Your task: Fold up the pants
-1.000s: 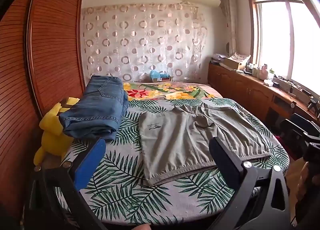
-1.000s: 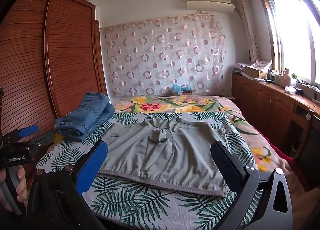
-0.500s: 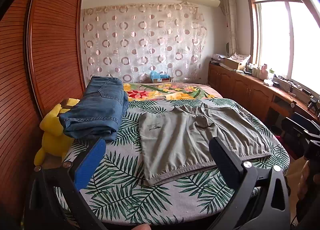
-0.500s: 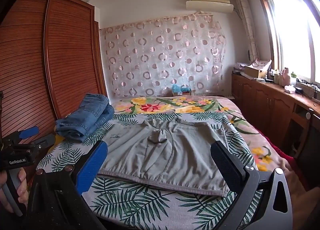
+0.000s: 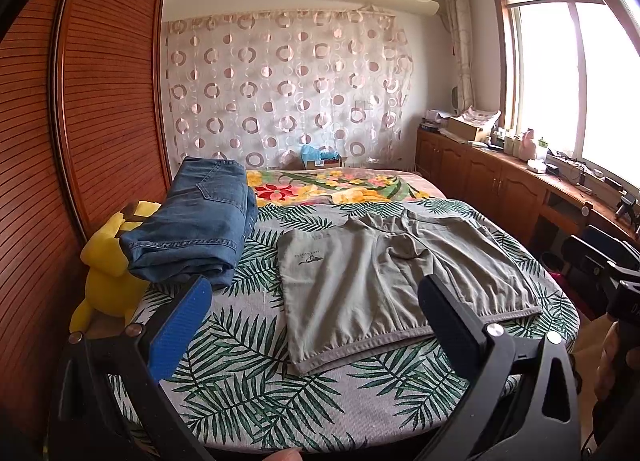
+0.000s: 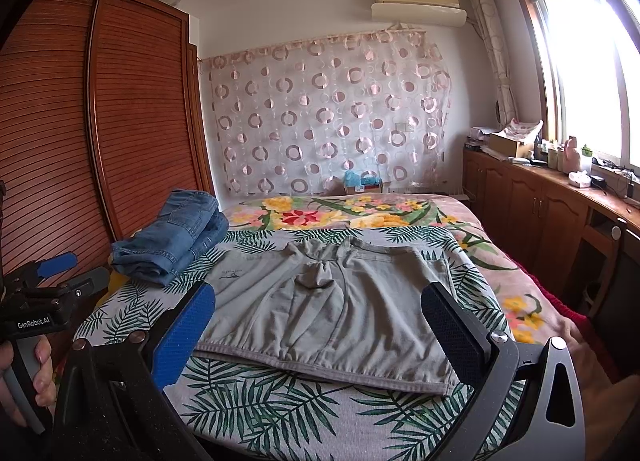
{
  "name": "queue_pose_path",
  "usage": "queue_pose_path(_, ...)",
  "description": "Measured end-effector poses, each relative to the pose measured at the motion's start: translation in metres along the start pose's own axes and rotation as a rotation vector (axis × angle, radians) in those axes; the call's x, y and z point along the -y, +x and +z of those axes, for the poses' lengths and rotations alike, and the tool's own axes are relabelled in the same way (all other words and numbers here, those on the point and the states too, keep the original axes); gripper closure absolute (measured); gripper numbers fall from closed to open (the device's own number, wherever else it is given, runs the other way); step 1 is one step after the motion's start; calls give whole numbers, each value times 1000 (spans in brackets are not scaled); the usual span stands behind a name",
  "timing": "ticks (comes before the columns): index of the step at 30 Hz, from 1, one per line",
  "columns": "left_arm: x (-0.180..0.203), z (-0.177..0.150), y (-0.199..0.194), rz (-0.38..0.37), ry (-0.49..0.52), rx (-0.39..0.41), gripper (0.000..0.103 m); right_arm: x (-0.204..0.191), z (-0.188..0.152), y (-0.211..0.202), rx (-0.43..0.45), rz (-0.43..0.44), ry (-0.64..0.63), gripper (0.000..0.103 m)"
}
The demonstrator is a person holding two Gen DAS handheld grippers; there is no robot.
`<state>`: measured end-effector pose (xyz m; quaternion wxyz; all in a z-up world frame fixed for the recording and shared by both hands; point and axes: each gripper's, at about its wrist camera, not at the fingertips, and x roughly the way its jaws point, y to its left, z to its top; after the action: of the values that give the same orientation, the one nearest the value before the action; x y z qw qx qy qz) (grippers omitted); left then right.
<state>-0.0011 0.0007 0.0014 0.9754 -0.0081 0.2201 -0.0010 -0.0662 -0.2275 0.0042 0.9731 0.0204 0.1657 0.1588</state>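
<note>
Grey shorts (image 5: 384, 281) lie spread flat on the leaf-print bed cover (image 5: 240, 365), waistband toward me; they also show in the right wrist view (image 6: 332, 309). My left gripper (image 5: 316, 321) is open and empty, held above the bed's near edge, short of the shorts' left part. My right gripper (image 6: 320, 325) is open and empty, in front of the waistband. The left gripper also shows in the right wrist view (image 6: 48, 285), held in a hand at far left.
Folded blue jeans (image 5: 196, 229) lie at the bed's left, on a yellow plush toy (image 5: 108, 273). A brown louvred wardrobe (image 5: 60, 141) runs along the left. Wooden cabinets (image 5: 500, 185) with clutter stand under the window on the right. A floral blanket (image 5: 336, 187) lies behind.
Both grippers stay open and nearly still. The views shift only slightly.
</note>
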Motion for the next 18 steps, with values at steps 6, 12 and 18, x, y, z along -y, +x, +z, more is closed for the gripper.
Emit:
queue_pose_path(6,0,2,-1,1,3,4,0,0,1,0,2,0,-1,0)
queue_pose_path(12,1,3,-3,1,4,6,0,1,0,0,2,3,2,0)
queue_pose_path(18,2,7,-5,1,6,10,0,1,0,0,2,3,0,0)
